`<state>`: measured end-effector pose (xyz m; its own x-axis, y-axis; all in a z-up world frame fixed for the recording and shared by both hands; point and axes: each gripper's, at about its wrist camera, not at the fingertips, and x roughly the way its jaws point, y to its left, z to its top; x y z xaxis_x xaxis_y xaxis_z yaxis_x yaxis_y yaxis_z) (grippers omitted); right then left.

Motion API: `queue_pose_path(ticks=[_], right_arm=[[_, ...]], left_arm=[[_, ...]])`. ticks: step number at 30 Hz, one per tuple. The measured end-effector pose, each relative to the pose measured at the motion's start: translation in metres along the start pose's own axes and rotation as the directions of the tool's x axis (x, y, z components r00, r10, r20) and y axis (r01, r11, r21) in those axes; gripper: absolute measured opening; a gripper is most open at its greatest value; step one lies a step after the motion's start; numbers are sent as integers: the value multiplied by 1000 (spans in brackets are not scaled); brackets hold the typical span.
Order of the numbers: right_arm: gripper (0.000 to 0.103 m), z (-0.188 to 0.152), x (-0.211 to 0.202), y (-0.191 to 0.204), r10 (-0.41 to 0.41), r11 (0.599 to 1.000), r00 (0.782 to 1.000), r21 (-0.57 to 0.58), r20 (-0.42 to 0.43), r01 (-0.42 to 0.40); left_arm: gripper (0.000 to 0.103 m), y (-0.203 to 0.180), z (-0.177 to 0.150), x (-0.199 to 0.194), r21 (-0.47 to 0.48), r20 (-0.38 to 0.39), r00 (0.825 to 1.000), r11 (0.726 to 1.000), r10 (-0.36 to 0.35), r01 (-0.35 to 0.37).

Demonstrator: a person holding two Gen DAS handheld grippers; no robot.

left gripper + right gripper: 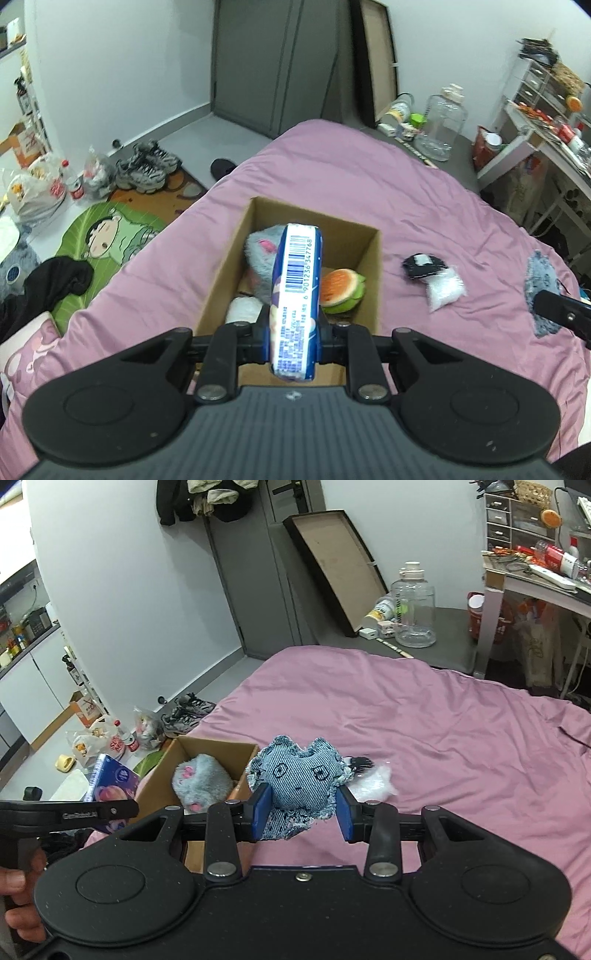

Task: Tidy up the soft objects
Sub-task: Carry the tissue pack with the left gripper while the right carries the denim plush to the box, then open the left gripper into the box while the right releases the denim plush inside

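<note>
My left gripper (293, 332) is shut on a blue tissue pack (297, 291) and holds it above the open cardboard box (369, 258) on the pink bed. In the box lie a grey plush toy (260, 254), a watermelon plush (341, 290) and a white soft item (242, 310). My right gripper (301, 812) is shut on a denim cat-face cushion (299, 779), held just right of the box (218, 744). The tissue pack (112, 779) and left gripper also show at the left of the right wrist view.
A black item (421, 266) and a clear bag of white filling (445, 288) lie on the pink bedspread (369, 177) right of the box. Shoes (147, 168), bags and a green mat (107, 236) lie on the floor to the left. A desk (535, 147) stands at right.
</note>
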<state>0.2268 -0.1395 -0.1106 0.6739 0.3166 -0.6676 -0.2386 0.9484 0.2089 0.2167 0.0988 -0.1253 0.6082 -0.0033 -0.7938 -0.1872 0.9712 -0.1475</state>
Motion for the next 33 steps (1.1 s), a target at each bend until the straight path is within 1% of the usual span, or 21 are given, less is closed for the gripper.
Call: queue_pose_path(ticks=[8, 12, 15, 16, 20, 23, 26, 31, 32, 33], right_arm=[[37, 2, 20, 23, 42, 999, 999, -12, -10, -43], [37, 3, 32, 33, 60, 998, 998, -17, -28, -60], [37, 4, 40, 39, 70, 997, 997, -14, -42, -71], [37, 3, 42, 40, 74, 997, 996, -16, -46, -75], [37, 2, 52, 51, 91, 996, 994, -21, -64, -92], [37, 0, 59, 60, 106, 994, 991, -30, -82, -109], [37, -1, 66, 67, 124, 991, 987, -35, -100, -128], [38, -3, 72, 77, 154, 987, 980, -32, -123, -159], [42, -3, 72, 79, 162, 985, 979, -34, -123, -167], [44, -4, 71, 83, 172, 983, 978, -42, -120, -179]], left_arm=[[20, 22, 0, 21, -33, -38, 999, 999, 11, -13], [20, 25, 0, 37, -36, -76, 997, 999, -1, -1], [21, 26, -1, 46, -35, -108, 994, 999, 12, -16], [24, 27, -1, 49, -32, -114, 993, 999, 16, -20], [30, 32, -1, 57, -40, -150, 989, 999, -1, -5], [37, 34, -1, 58, -42, -150, 988, 999, 26, -33], [38, 37, 0, 56, -61, -145, 989, 998, 10, -19], [41, 38, 4, 51, -59, -140, 990, 998, 14, -23], [41, 38, 5, 50, -63, -138, 990, 998, 13, -22], [42, 39, 6, 48, -65, -136, 991, 998, 16, -25]])
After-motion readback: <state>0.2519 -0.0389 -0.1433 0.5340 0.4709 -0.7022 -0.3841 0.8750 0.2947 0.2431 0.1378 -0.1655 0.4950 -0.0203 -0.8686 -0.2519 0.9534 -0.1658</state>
